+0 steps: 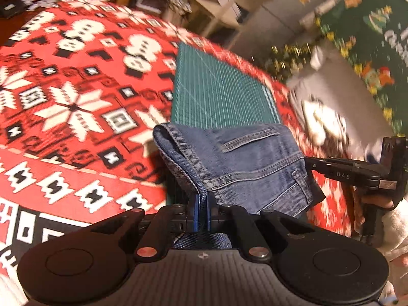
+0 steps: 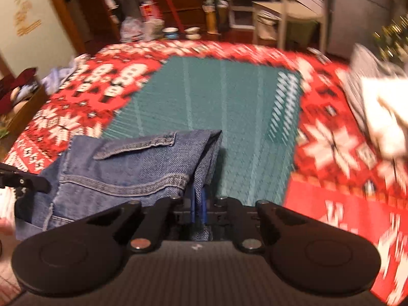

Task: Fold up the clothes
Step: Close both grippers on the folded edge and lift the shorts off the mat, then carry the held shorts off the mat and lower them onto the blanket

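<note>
Pinched in the left tool (image 1: 203,205) and the right tool (image 2: 198,207), each clamped on a denim edge, the folded jeans (image 1: 242,163) hang just above the green mat's (image 1: 219,89) near edge, seemingly mid-fold, needing a level set-down onto it

Blue denim jeans (image 1: 244,163), folded into a thick multi-layer bundle with a welt pocket and contrast seam stitching facing up, held raised by both side edges, sagging between them over the near end of the green cutting mat (image 1: 219,94).
</note>
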Motion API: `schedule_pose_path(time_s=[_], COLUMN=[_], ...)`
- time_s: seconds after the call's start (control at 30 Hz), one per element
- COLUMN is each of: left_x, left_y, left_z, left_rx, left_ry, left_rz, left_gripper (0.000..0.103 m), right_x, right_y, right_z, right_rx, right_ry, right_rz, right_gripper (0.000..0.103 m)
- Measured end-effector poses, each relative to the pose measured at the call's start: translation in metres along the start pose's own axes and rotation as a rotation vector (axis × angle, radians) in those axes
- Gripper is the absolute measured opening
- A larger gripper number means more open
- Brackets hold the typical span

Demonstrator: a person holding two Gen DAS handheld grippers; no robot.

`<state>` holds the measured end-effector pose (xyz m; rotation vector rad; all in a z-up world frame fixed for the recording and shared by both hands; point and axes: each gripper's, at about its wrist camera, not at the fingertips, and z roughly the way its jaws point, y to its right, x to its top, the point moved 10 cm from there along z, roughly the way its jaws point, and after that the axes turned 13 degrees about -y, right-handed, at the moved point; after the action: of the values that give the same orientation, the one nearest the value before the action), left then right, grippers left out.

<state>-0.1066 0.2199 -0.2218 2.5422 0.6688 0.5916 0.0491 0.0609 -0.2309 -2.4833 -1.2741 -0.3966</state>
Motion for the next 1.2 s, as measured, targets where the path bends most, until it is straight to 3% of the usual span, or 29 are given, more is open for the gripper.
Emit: schedule_pose_path(time_s=[0.2, 0.33, 0.5, 0.7, 0.93, 1.2], left_x=[0.013, 0.028, 0.048, 0.07, 0.088, 0.079], left_y=[-0.022, -0.048, -0.083, -0.132, -0.179, -0.207], left_z=[-0.037, -0.067, -0.098, -0.125, -0.131, -0.104], left_rx=[0.012, 0.018, 0.06, 0.089, 0.095, 0.035], left_ry=[0.14, 0.254, 0.374, 0.458, 0.479, 0.433], left_rz=[-0.104, -0.202, -0.284, -0.374, -0.442, -0.527], left_gripper=[0.006, 0.006, 0.006, 0.006, 0.006, 0.006], right_x=[0.082, 0.154, 0.246, 0.329, 0.385, 0.401], right_y=[-0.044, -0.088, -0.165, -0.257, -0.324, -0.351], right_z=[0.001, 0.017, 0.046, 0.1, 0.175, 0.264], right_rx=[0.033, 0.056, 0.093, 0.114, 0.117, 0.045], right_ry=[0.003, 0.005, 0.008, -0.021, -0.088, -0.15], right_rz=[-0.173, -0.302, -0.471, -0.618, -0.696, -0.717], right_gripper=[0.005, 0.005, 0.005, 0.005, 0.005, 0.005])
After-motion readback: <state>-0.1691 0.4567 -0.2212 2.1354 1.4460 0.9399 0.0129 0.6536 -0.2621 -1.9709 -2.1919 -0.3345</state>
